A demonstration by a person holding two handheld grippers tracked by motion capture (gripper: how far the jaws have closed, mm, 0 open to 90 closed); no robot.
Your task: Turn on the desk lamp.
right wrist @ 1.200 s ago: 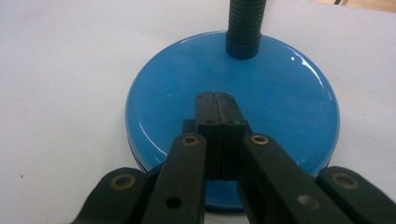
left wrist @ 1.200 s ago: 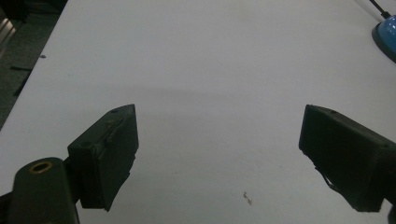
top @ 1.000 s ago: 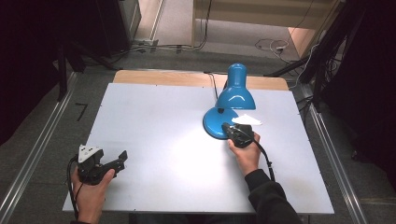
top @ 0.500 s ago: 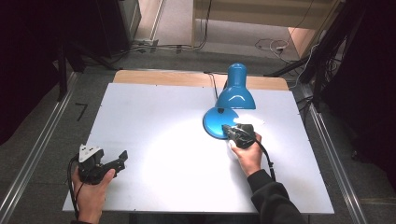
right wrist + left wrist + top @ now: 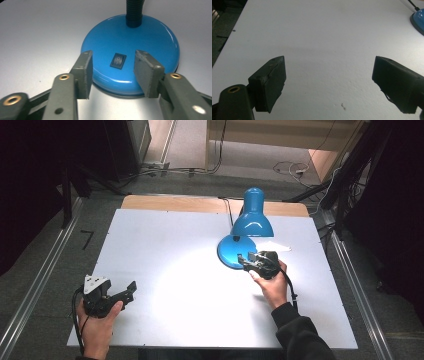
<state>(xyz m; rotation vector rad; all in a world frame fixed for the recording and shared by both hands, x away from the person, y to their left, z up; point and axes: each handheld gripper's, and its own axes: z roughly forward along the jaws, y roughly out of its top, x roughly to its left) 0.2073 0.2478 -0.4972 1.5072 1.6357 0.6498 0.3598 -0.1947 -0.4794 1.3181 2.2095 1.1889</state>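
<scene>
High view, lamp: a blue desk lamp (image 5: 246, 232) stands lit on the white table (image 5: 165, 245), at about two o'clock from the table's middle, its round base (image 5: 231, 254) under the tilted shade (image 5: 251, 224), and a pool of light falls on the board at seven o'clock from the base.
High view, right gripper: the right gripper (image 5: 248, 261) sits at the base's four o'clock edge, held by the person's right hand (image 5: 271, 284); its jaws have just been opening and nothing is clamped between them.
High view, left gripper: the left gripper (image 5: 131, 290) rests low over the table's seven o'clock corner in the left hand (image 5: 97, 327), well apart from the lamp, pointing toward three o'clock.
High view, cord: a black cord (image 5: 227, 212) runs from the lamp toward the wooden edge at twelve o'clock.

Left gripper view, jaws: the left gripper (image 5: 329, 82) stands released, its two black jaws wide apart over bare white table.
Left gripper view, lamp: a sliver of the blue base (image 5: 418, 21) shows at two o'clock, far from the jaws.

Right gripper view, jaws: the right gripper (image 5: 113, 72) is parted, one jaw on either side of the base's near rim, no pad pressing on it.
Right gripper view, switch: a black rocker switch (image 5: 118, 60) lies on the base (image 5: 150, 42) between the two jaws, just ahead of the tips; whether they touch it I cannot tell.
Right gripper view, neck: the black flexible neck (image 5: 134, 12) rises from the base at twelve o'clock.
</scene>
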